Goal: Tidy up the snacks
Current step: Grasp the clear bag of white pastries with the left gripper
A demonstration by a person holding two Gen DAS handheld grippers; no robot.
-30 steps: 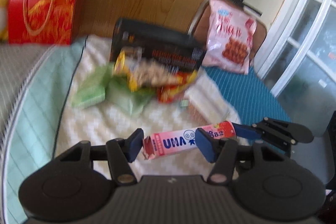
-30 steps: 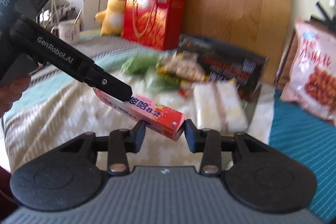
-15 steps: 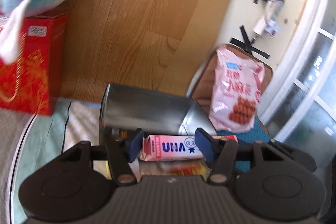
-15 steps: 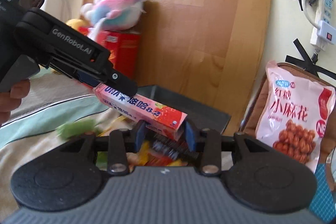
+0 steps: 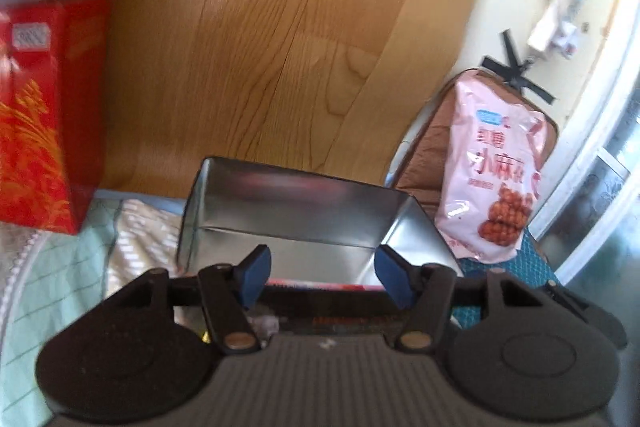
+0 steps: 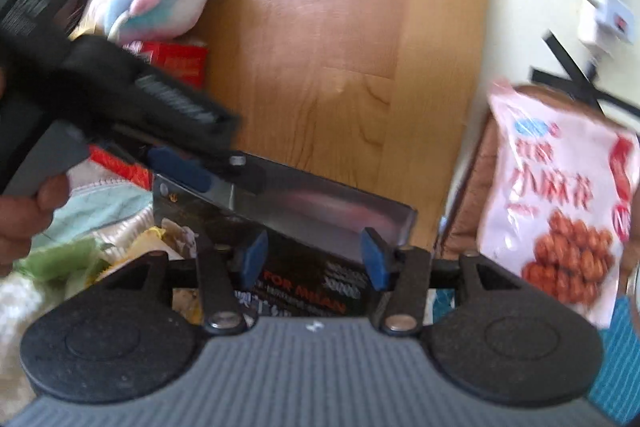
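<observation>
An open box with a silver inside point(image 5: 304, 215) stands on the bed against the wooden headboard; its black printed side shows in the right wrist view point(image 6: 320, 283). My left gripper point(image 5: 322, 277) is open just before the box's front edge. A thin strip of the pink candy box point(image 5: 316, 283) shows low between its fingers, lying apart from the pads. My right gripper point(image 6: 311, 258) is open and empty in front of the box. The left gripper's blue fingertip point(image 6: 180, 167) reaches over the box's left rim.
A pink bag of fried dough twists point(image 5: 496, 187) leans on a brown chair at the right. A red gift box point(image 5: 44, 115) with a plush toy point(image 6: 156, 3) on it stands at the left. Green and yellow snack packets point(image 6: 80, 259) lie on the blanket.
Both grippers held the pink candy box and carried it up to the open box. Both have now opened and let it go; it has dropped low, almost out of view.
</observation>
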